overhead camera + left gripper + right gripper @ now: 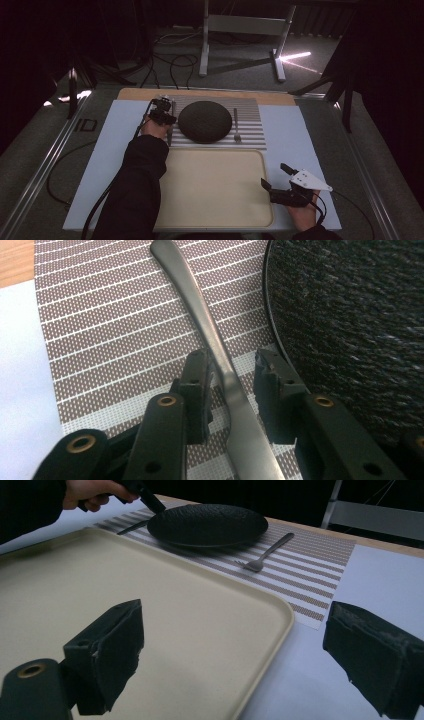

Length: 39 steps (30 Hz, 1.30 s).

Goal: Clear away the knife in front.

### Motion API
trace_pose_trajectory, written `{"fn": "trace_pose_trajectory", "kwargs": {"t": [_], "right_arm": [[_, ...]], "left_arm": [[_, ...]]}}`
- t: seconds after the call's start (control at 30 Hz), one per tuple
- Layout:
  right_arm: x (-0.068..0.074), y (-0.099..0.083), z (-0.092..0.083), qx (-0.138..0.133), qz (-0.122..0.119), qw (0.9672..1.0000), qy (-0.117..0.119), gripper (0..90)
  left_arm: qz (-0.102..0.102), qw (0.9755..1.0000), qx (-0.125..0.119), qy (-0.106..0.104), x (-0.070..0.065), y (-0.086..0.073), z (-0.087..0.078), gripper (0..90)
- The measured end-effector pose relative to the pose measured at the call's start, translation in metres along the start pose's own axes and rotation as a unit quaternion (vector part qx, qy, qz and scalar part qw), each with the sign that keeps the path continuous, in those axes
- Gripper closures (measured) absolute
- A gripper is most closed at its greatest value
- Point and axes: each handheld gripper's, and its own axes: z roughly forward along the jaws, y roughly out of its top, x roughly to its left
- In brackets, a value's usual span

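The left tongs (231,390) are down on the striped placemat (115,330), just left of the black plate (350,315), with a knife (210,335) running between their two jaws. In the left gripper view the knife lies flat on the placemat beside the plate's rim, its handle end pointing away from the tongs; one pad sits against or very near the knife's edge, while a narrow gap shows between the knife and the other pad, so the tongs stand apart around the knife rather than clamped on it. In the high view the left tongs (162,117) sit at the plate's (205,121) left edge, with the person's dark sleeve (135,190) leading down to the bottom of the frame. A fork (236,127) lies on the placemat (250,140) just right of the plate, tines toward the person. A cream tray (215,185) lies on the near side of the plate, its far edge along the placemat. The right tongs (276,179) rest well to the near right of the plate, at the tray's right edge above the pale surface (300,135), jaws wide apart with nothing between them; the right gripper view shows the tray's rim (280,615) between them.
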Motion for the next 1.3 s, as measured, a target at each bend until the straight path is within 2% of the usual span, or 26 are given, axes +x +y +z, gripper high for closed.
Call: {"fn": "trace_pose_trajectory", "kwargs": {"t": [0.2,0.4,0.57,0.83,0.93,1.1,1.23,1.3], "right_arm": [[0.000,0.000,0.000,0.001,0.000,1.0000,-0.001,9.2],[0.000,0.000,0.000,0.001,0.000,1.0000,0.001,9.2],[0.001,0.000,0.000,0.003,-0.002,1.0000,0.000,9.2],[0.000,0.000,0.000,0.003,0.000,1.0000,0.000,9.2],[-0.001,0.000,0.000,0.004,-0.001,1.0000,-0.002,9.2],[-0.001,0.000,0.000,0.005,-0.001,1.0000,-0.002,9.3],[0.000,0.000,0.000,0.004,0.000,1.0000,-0.002,9.3],[-0.001,0.000,0.000,0.004,-0.001,1.0000,-0.002,9.3]], "left_arm": [[-0.004,0.9999,0.009,0.011,-0.002,-0.003,0.008,72.0],[-0.003,0.9999,0.005,0.016,-0.004,-0.005,0.008,76.0],[-0.022,0.9995,0.013,0.017,-0.004,-0.003,0.008,79.5],[-0.002,0.9995,0.014,0.030,-0.002,-0.003,0.007,80.9],[0.003,0.9994,0.016,0.032,0.001,-0.003,0.003,81.0],[-0.008,0.9994,0.003,0.033,0.008,-0.002,-0.006,81.0],[-0.009,0.9994,0.001,0.035,0.010,-0.001,-0.011,81.0],[-0.018,0.9993,-0.002,0.032,0.012,-0.003,-0.013,81.0]]}}
